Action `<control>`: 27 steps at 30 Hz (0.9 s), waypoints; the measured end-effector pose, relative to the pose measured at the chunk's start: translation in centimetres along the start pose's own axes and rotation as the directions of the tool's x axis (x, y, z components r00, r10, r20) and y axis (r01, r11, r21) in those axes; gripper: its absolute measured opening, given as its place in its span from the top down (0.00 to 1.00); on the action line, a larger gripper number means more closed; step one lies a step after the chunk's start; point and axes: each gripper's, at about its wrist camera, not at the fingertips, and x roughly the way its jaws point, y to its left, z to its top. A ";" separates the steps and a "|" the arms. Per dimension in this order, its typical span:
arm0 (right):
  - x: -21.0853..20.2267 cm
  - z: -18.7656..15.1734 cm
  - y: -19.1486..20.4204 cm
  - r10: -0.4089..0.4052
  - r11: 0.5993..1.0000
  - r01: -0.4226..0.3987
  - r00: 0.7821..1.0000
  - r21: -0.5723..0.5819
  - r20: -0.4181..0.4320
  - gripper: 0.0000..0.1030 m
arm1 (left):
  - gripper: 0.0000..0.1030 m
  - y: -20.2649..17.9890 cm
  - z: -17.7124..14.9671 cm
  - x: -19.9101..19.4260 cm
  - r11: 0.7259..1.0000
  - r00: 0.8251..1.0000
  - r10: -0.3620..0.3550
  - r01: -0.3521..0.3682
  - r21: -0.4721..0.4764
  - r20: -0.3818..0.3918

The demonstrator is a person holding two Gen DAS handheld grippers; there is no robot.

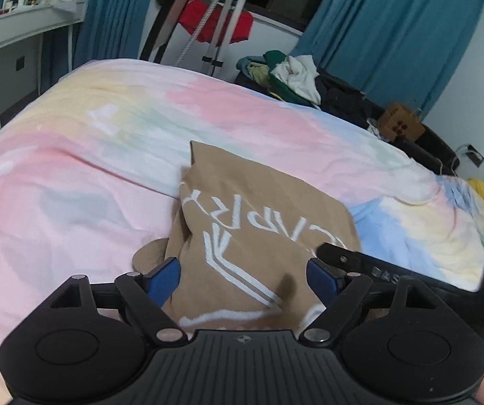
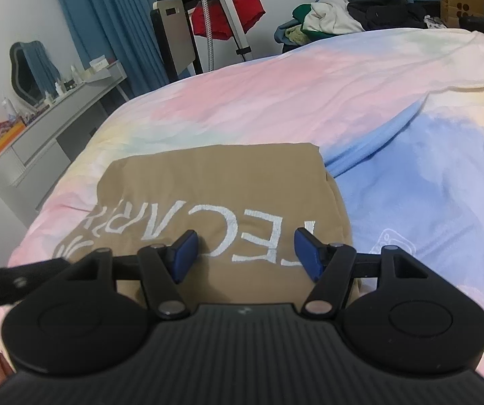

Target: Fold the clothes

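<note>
Black and blue, the left gripper (image 1: pixel 242 278) hangs with fingers (image 1: pixel 162 281) released over the near end of a tan shirt (image 1: pixel 262 229) on the bed (image 1: pixel 73 182); the right gripper (image 2: pixel 245 253) is likewise spread and holds nothing. Folding looks mostly done: the shirt lies as a compact rectangle with white lettering up. A rumpled bulge shows in the left view, so some tidying may remain. Only the right view shows its square far edge and the dresser (image 2: pixel 56 128); both show a clothes pile (image 2: pixel 326 17) beyond the bed.
</note>
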 end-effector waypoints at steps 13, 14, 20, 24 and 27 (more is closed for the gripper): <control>-1.2 0.7 -1.4 0.038 0.994 -0.038 0.999 0.106 -0.006 0.36 | 0.13 4.0 -2.4 2.5 0.915 0.949 -0.064 -0.068 -0.398 -0.309; -1.3 0.7 -1.7 0.042 0.991 -0.040 0.999 0.124 -0.008 0.36 | 0.13 4.7 -2.6 3.3 0.890 0.943 -0.095 -0.064 -0.451 -0.320; -2.0 1.1 -3.7 0.156 0.945 -0.156 0.988 0.289 0.023 0.35 | 0.11 6.5 -2.3 6.0 0.789 0.956 -0.217 0.052 -0.612 -0.198; -2.2 1.0 -5.3 0.309 0.840 -0.305 0.949 0.448 0.067 0.35 | 0.12 6.8 -1.7 5.7 0.745 0.956 -0.285 0.174 -0.644 -0.072; -1.9 0.4 -5.9 0.459 0.701 -0.424 0.883 0.574 0.092 0.35 | 0.12 7.5 -1.6 5.7 0.706 0.942 -0.336 0.247 -0.664 -0.007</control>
